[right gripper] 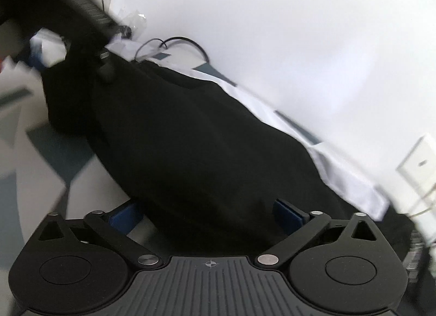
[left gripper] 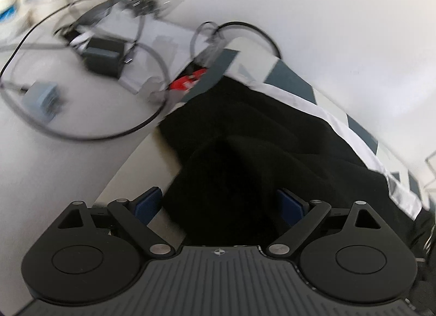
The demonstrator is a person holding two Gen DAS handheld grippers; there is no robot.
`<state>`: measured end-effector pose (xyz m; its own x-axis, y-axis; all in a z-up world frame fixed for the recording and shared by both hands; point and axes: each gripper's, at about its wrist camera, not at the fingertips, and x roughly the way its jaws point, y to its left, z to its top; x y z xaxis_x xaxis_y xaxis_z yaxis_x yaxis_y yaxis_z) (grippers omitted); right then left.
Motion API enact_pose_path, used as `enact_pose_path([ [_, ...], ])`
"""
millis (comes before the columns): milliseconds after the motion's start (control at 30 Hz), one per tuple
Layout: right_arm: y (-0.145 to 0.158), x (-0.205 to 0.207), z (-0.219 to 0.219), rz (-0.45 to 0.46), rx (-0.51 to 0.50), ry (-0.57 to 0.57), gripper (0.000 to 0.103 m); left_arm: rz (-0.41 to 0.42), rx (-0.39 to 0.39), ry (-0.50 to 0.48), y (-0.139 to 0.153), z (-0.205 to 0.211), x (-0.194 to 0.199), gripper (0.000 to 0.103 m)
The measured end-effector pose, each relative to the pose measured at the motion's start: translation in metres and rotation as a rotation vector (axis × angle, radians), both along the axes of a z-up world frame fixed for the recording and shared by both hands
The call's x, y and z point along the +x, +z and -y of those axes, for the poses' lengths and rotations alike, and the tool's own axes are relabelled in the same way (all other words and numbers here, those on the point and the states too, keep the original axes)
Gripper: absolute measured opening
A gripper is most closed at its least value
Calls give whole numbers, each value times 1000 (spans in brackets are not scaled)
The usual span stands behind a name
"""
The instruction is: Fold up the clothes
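the black garment (left gripper: 259, 152) is seen between the spread fingers of the left gripper (left gripper: 220, 204) and right gripper (right gripper: 207, 215), unpinched, on the patterned cloth (left gripper: 288, 79).

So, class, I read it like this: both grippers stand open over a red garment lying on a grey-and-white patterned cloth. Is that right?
Not quite: the garment is black, not red, as the left wrist view shows. The rest holds: the left gripper and right gripper both stand open over it, and it lies on the grey-and-white patterned cloth.

Lab-like workspace; tangled cables (left gripper: 90, 130), adapter box (left gripper: 105, 55)
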<state>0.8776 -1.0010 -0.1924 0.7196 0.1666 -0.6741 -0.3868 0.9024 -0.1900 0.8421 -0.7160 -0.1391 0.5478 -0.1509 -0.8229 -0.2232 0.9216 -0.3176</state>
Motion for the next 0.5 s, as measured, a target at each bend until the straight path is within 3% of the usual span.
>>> enact_pose_path([
  [33,3,8,4,-48,84,10,59,-6,-28,20,1,-6,-4,92],
  [67,5,14,7,-85,151,-2,42,-11,-59,38,2,-12,-9,92],
  [167,10,13,12,-85,155,-30,11,-17,-162,88,7,-30,-28,92],
  [300,12,-5,26,-85,155,48,7,0,-236,145,12,-47,-60,92],
  [500,21,-33,52,-224,284,52,6,-121,-371,141,1,-59,-107,92],
])
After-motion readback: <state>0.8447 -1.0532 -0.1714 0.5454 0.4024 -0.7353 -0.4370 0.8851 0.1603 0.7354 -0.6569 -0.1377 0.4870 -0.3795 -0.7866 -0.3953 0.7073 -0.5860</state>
